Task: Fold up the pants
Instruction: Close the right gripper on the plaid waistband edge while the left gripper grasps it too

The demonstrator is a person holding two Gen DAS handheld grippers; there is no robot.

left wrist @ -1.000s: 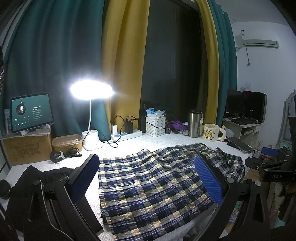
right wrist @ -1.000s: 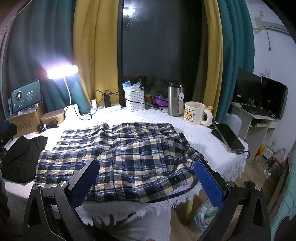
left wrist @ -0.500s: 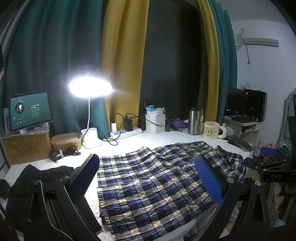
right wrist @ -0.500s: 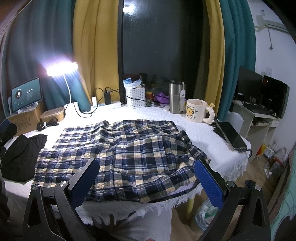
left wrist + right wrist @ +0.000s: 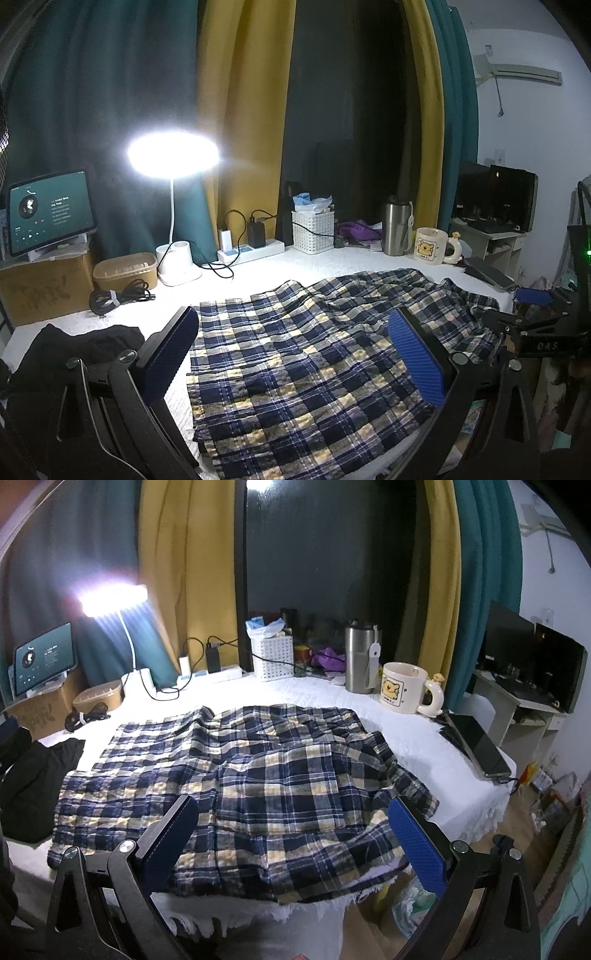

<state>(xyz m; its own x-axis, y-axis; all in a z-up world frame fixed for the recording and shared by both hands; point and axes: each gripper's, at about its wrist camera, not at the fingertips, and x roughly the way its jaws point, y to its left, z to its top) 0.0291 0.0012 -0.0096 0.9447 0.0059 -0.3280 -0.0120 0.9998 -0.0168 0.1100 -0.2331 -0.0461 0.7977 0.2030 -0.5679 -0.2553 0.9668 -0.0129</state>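
"DAS" legible on right gripper [image 5: 532,325]. Plaid pants [image 5: 236,782] flat on counter [image 5: 406,731], long axis left-right. Left gripper [image 5: 295,354], right gripper: both jaws apart, empty.

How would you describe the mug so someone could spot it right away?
Start at the white-covered table with the plaid pants. Along its far edge stands a steel tumbler; the mug is just right of it, cream-coloured, with a cartoon bear printed on it.

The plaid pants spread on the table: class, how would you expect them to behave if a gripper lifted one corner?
The plaid pants would probably sag and drape, since the cloth already lies in soft wrinkles. They look thin, so likely light. One edge hangs over the table front, so a pull might slide them off.
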